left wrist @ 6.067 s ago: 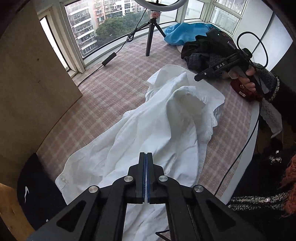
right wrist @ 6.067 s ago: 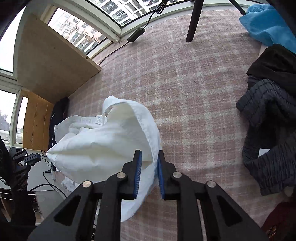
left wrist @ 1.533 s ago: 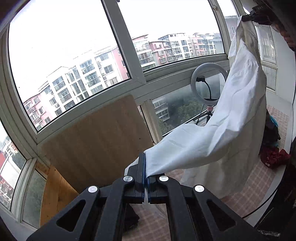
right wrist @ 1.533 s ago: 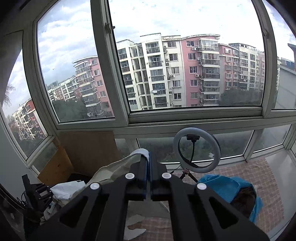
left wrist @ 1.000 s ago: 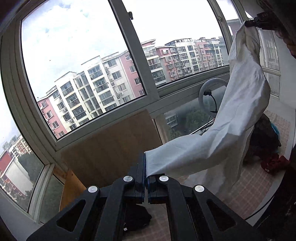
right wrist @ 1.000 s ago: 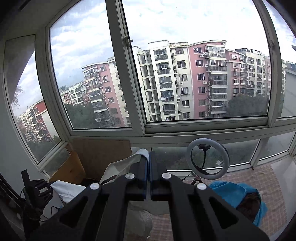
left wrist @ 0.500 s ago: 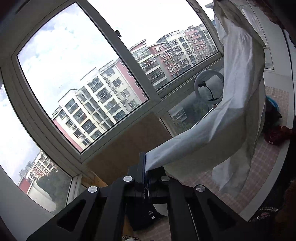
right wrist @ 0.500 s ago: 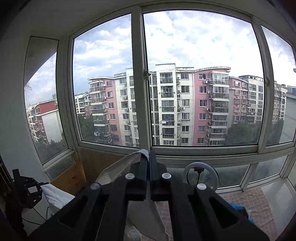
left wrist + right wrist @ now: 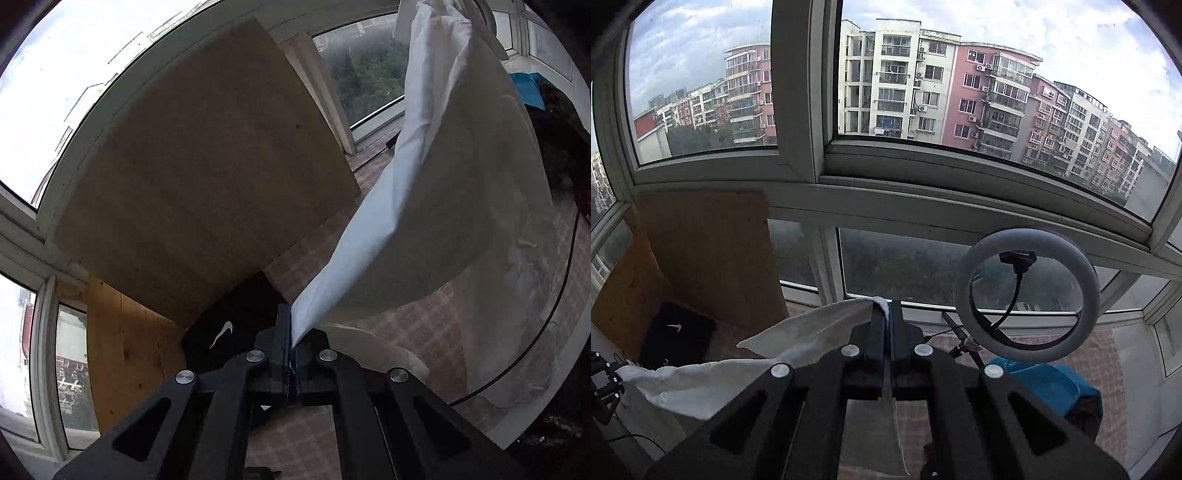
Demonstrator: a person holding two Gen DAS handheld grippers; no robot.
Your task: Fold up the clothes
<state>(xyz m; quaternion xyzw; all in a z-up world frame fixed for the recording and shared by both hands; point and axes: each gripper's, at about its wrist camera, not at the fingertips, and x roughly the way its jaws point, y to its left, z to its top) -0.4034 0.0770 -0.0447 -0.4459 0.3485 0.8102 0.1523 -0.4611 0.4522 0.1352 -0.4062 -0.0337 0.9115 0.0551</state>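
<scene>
A white shirt hangs in the air, stretched between both grippers above the pink checked tabletop. My left gripper is shut on one end of it, low over the table. From there the cloth rises to the upper right, where the other gripper's hold is out of frame. In the right wrist view my right gripper is shut on a fold of the white shirt, which trails down to the left. The shirt's lower hem droops onto the table at the right.
A brown board leans against the window at the table's far left. A black garment with a white logo lies below it. A ring light on a stand, a blue cloth and dark clothes sit at the far right. A black cable runs along the table edge.
The left gripper has dropped and tilted down toward the table, still holding the shirt. The right gripper has come down a little too, bringing the ring light and blue cloth back into view.
</scene>
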